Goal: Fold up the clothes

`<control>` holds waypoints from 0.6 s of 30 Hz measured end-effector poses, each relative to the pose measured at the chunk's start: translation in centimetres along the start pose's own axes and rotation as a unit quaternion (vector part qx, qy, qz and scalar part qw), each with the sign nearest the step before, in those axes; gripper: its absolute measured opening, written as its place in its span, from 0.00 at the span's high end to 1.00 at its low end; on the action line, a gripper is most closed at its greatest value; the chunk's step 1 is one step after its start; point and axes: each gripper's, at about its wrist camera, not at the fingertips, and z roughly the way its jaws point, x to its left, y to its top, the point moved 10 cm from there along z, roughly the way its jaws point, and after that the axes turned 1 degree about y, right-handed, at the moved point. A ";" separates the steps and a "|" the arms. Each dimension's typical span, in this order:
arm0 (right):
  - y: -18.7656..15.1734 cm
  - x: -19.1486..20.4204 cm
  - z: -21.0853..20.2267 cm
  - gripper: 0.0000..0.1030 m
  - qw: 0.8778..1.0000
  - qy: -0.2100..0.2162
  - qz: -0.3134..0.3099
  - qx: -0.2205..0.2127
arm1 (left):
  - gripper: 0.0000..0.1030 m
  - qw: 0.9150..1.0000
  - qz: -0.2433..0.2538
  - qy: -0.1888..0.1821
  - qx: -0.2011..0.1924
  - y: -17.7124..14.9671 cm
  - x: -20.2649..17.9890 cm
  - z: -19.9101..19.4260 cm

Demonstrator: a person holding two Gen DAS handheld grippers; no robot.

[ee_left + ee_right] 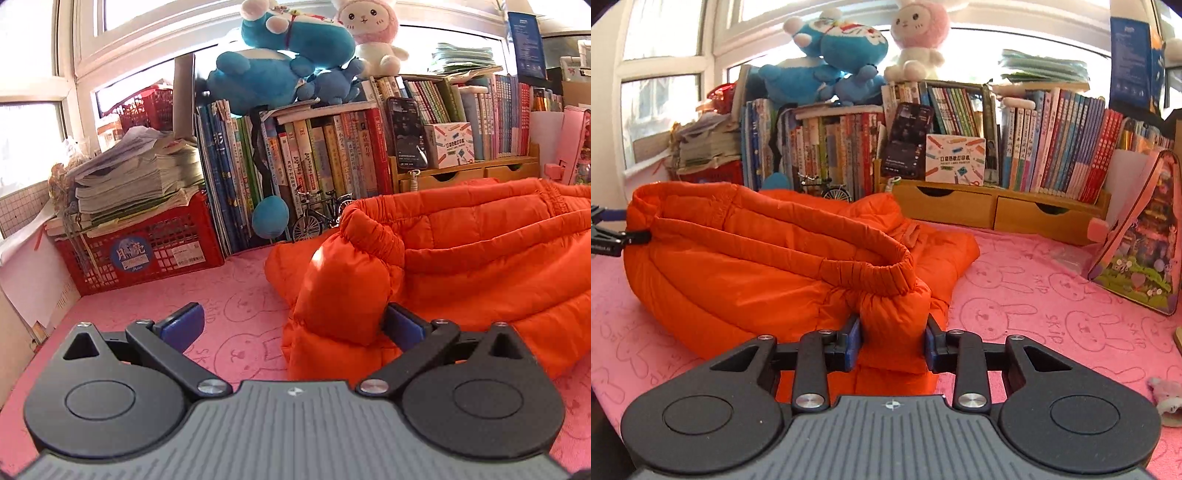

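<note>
Looking along the left gripper, its jaws stand wide; the orange padded garment lies on the pink table cover, and one puffy corner is between the pads, touching the right pad only. In the right wrist view, the right gripper has narrow jaws that pinch a fold of the garment below its elastic hem

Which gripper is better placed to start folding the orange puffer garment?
Right. The right gripper pinches the orange puffer garment between its pads; the left gripper stands wide open, one pad beside the fabric.
</note>
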 end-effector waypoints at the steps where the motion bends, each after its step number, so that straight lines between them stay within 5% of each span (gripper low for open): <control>1: 0.2 -0.6 1.8 0.66 1.000 0.003 0.025 0.015 | 0.00 1.000 -0.004 0.001 0.009 -0.2 0.0 1.0; 4: -0.7 -2.4 6.8 0.61 0.991 0.016 0.116 0.065 | 0.00 0.999 -0.017 -0.012 0.032 -1.0 -0.1 2.9; 7: -1.8 -3.5 8.4 0.50 0.976 0.053 0.202 0.065 | 0.00 0.990 -0.080 -0.109 0.037 -1.6 -0.1 2.8; 9: -1.7 -3.9 7.7 0.32 0.967 0.096 0.234 0.043 | 0.00 0.965 -0.145 -0.213 0.040 -1.7 -0.1 2.2; 11: -1.5 -4.2 6.7 0.20 0.960 0.136 0.245 0.022 | 0.00 0.943 -0.181 -0.274 0.052 -1.8 0.0 2.1; 18: -1.5 -2.5 5.3 0.06 0.982 0.133 0.133 0.022 | 0.00 0.942 -0.168 -0.287 0.049 -2.2 -1.0 3.3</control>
